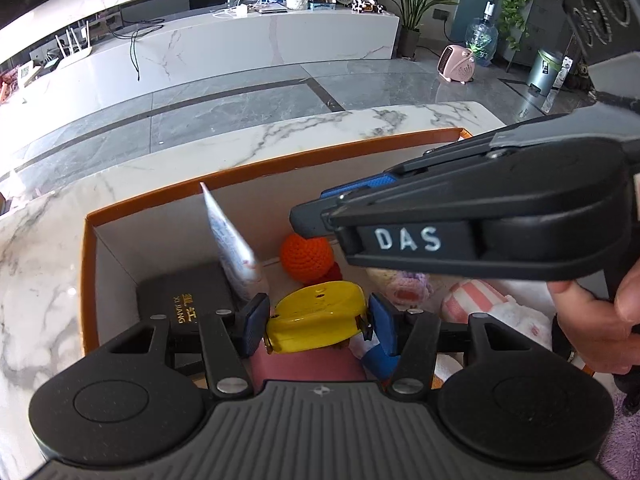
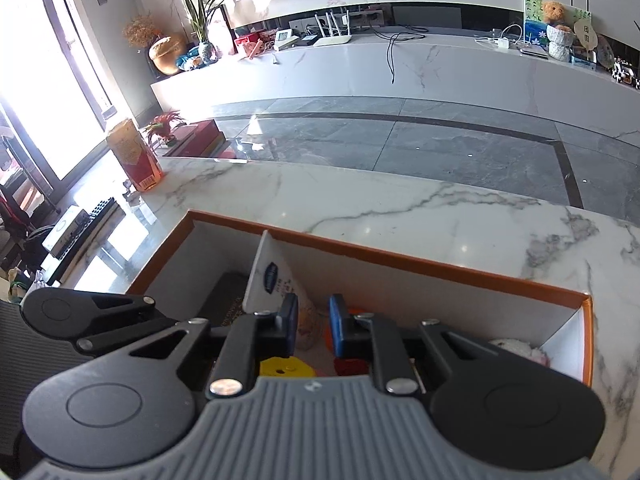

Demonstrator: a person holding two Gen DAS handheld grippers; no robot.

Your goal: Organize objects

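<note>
Left wrist view gives me what the right barely shows: my left gripper [image 1: 318,322] clamped on the yellow case [image 1: 316,316] over the box [image 1: 280,162], beside the black pack [image 1: 188,296], tube [image 1: 232,244] and orange ball [image 1: 306,258]. In the right wrist view my right gripper [image 2: 314,328] hangs slightly parted, empty, above the same box [image 2: 400,260], with only a yellow sliver [image 2: 286,368].

In front of me the box [image 1: 90,280] sits on the surface [image 1: 36,248], and inside it the flat case [image 1: 188,296] lies at the left, the tube [image 1: 236,248] leans just right of it, the ball [image 1: 306,256] behind the tape measure [image 1: 316,320], soft toys [image 1: 476,300] right.
</note>
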